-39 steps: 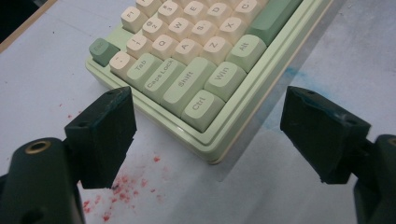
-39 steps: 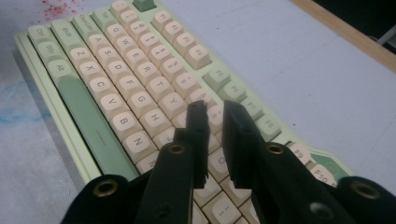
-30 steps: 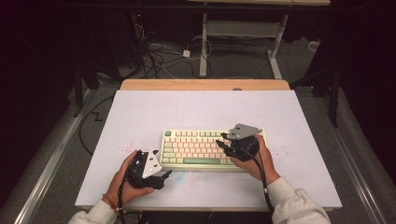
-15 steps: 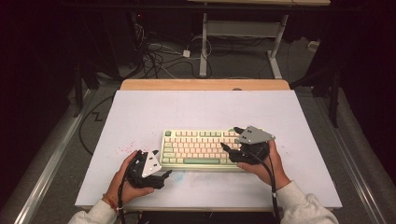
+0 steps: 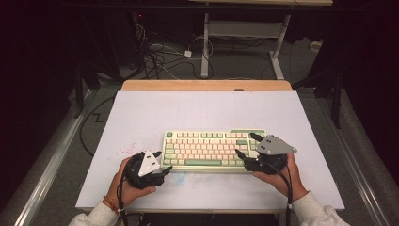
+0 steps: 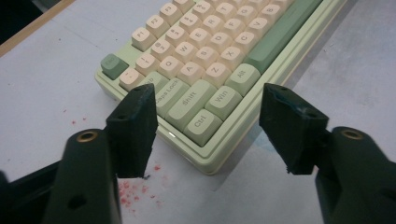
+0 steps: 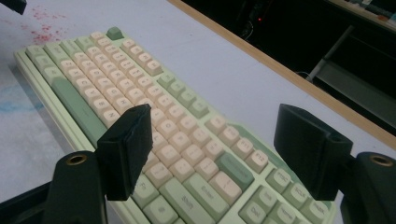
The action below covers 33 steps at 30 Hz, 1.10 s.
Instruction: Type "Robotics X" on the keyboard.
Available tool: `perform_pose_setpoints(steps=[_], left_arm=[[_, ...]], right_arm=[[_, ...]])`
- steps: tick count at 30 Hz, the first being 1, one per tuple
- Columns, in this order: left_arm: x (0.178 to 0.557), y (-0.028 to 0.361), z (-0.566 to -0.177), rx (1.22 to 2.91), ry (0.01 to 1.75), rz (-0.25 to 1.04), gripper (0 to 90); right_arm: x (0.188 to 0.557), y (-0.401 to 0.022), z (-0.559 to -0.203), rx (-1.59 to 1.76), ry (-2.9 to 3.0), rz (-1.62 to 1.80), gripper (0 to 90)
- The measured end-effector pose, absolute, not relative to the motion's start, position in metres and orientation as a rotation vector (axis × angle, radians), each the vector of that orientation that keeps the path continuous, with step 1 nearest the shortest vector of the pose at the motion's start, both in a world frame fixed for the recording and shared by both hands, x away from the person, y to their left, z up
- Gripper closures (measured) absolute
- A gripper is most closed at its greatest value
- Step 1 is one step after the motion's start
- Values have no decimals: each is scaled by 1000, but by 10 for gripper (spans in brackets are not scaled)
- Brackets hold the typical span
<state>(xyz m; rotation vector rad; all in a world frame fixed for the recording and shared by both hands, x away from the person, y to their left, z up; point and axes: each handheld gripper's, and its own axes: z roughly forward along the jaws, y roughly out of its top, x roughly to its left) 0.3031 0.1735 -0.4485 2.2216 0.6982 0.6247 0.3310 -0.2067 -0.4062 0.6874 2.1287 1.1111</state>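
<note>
White table top (image 5: 141,113) carries the pale green keyboard (image 5: 214,149) near its front edge, long axis running left to right between the hands. Left gripper (image 5: 162,170) sits at the near-left corner — jaws just closing, apart, corner between them, not yet pressed. Right gripper (image 5: 245,147) straddles the right end, jaws just opening, wide, gripping nothing; both lie equally near.
</note>
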Motion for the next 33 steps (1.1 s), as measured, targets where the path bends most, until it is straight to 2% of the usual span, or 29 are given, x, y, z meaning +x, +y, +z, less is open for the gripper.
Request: perform_pose_setpoints(steps=[4, 6, 12, 23, 33], left_arm=[[303, 177, -442, 2214, 689, 567, 645], [304, 178, -440, 2228, 692, 559, 726], [305, 175, -439, 2289, 687, 538, 858], [309, 164, -431, 2335, 674, 486, 872], [321, 136, -422, 2355, 640, 456, 871]], right_arm=[[322, -218, -409, 698, 2119, 1114, 286], [317, -223, -411, 710, 2116, 1111, 287], [302, -233, -419, 692, 2105, 1096, 286], [284, -250, -427, 702, 2096, 1069, 285], [277, -259, -430, 715, 2101, 1056, 285]])
